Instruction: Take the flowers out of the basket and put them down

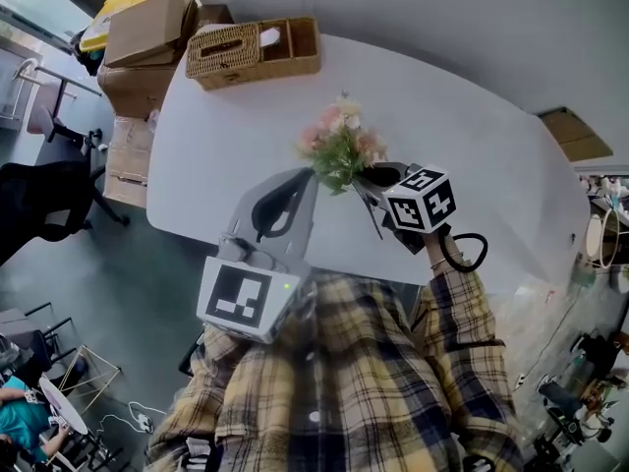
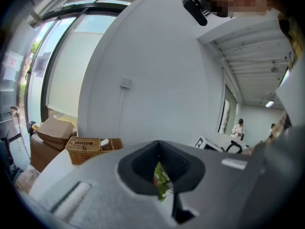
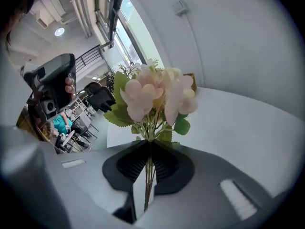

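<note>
A bunch of pale pink flowers with green leaves (image 1: 339, 146) hangs in the air over the white table (image 1: 472, 116). My right gripper (image 1: 373, 193) is shut on its stems (image 3: 147, 175), and the blooms (image 3: 155, 97) stand upright just past the jaws. My left gripper (image 1: 307, 177) is beside the bunch on the left with its jaws together. A green leaf (image 2: 161, 178) shows at its tip, and I cannot tell whether it is pinched. The wicker basket (image 1: 254, 52) stands at the table's far left corner and is also in the left gripper view (image 2: 88, 147).
Cardboard boxes (image 1: 147, 28) are stacked on the floor beyond the basket. A dark office chair (image 1: 39, 200) stands left of the table. The person's plaid sleeves (image 1: 373, 382) fill the near side. Another box (image 1: 575, 136) lies at the right.
</note>
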Available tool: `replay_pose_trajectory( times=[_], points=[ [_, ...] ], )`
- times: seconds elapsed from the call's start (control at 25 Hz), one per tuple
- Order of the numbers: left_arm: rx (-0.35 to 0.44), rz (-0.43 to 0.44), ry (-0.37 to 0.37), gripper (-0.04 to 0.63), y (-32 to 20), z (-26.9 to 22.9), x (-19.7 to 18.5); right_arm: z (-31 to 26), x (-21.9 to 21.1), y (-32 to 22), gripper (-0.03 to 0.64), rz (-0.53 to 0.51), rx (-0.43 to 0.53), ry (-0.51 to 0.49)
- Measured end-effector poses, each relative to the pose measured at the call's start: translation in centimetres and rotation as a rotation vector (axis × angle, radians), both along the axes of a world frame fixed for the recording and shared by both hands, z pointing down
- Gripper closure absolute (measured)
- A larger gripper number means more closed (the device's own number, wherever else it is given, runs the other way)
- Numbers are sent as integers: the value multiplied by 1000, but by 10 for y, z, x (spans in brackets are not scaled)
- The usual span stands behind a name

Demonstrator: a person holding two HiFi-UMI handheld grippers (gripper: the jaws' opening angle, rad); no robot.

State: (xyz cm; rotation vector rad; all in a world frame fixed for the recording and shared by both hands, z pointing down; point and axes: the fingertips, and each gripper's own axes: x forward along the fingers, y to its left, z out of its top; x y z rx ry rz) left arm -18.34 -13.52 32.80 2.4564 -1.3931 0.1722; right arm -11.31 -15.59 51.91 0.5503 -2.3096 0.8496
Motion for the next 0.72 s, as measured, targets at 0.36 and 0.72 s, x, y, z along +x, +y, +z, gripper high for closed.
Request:
replay_pose_trajectory(
  times=[0.36,0.72],
  points=[
    [-23,-13,-2,594,-5,9,-15,66,-3,-3,583,60,-83,37],
    [-31,-5,3,594,0,12,-20,92,-5,-1,566,100,-87,66]
  ],
)
